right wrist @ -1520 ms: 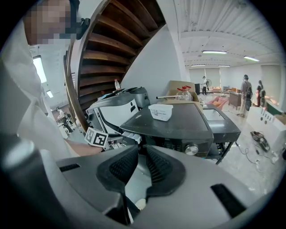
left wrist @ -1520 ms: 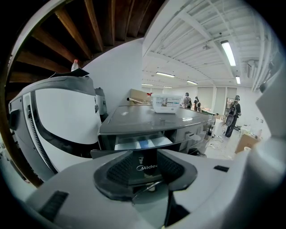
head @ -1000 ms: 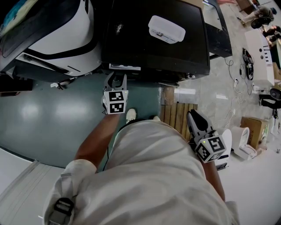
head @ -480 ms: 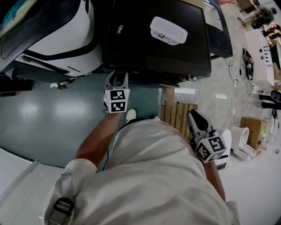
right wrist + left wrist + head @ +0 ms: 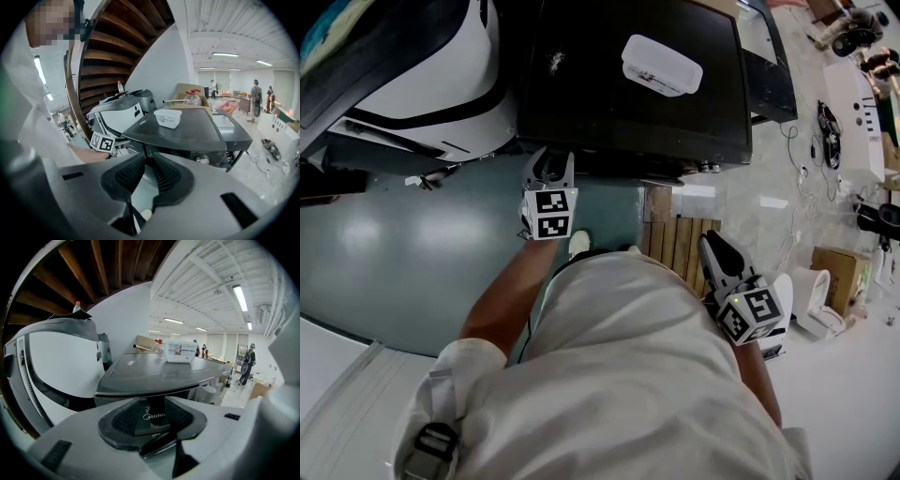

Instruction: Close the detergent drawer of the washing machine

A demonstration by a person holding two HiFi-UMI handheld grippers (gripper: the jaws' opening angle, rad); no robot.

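The black washing machine (image 5: 628,103) stands ahead of me with a white plastic tub (image 5: 661,64) on its lid. My left gripper (image 5: 548,171) is at the machine's front top edge, jaws wide apart. In the left gripper view (image 5: 153,405) the dark drawer front (image 5: 153,416) with its white logo fills the gap between the pads; whether they touch it I cannot tell. No drawer juts from the machine's front in the head view. My right gripper (image 5: 713,247) hangs low at the right over a wooden pallet, jaws together and empty (image 5: 146,161).
A white and black appliance (image 5: 422,84) stands at the machine's left. A wooden pallet (image 5: 675,248) lies at its right front, a dark side table (image 5: 769,75) beyond. Cables, a cardboard box (image 5: 839,272) and a white bench (image 5: 853,112) crowd the far right.
The light strip of drawer that stuck out at the machine's front edge has gone in. My left gripper has crept slightly toward the machine. The right gripper has stayed put.
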